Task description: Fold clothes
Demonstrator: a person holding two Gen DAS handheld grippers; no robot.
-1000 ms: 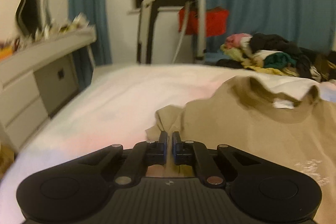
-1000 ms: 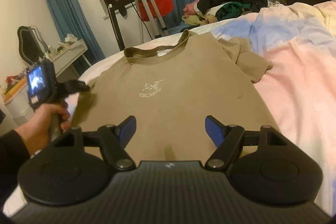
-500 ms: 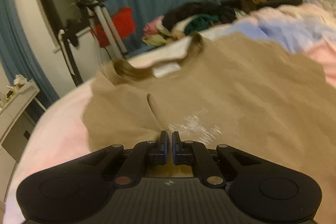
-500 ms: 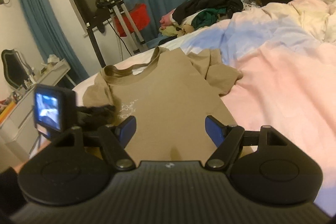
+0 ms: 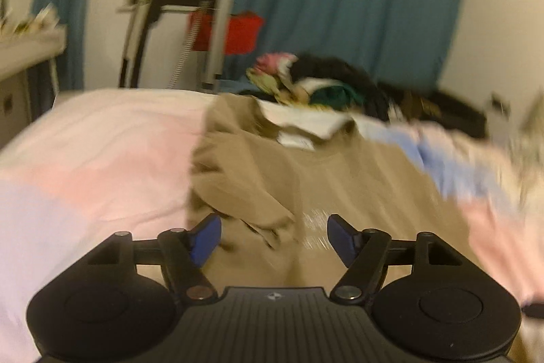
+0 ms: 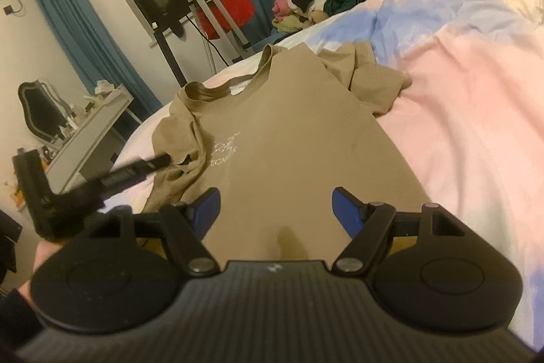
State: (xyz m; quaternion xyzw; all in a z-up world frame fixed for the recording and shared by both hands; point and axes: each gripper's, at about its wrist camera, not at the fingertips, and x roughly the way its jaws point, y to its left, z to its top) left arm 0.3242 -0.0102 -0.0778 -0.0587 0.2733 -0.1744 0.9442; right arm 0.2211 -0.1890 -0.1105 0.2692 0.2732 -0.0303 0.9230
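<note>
Tan T-shirt lies flat on the bed, its left sleeve folded inward. Left tool opening, nothing between its fingers. Right tool wide, empty.

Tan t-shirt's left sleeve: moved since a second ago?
Yes. The tan t-shirt's left sleeve now lies folded inward over the chest, reaching the white chest print; before, it lay out beside the shirt. The left tool is opening, nothing between its jaws.

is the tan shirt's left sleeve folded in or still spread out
Folded in. On the tan shirt the left sleeve lies bunched over the chest beside the white print, while the right sleeve lies spread on the bed.
</note>
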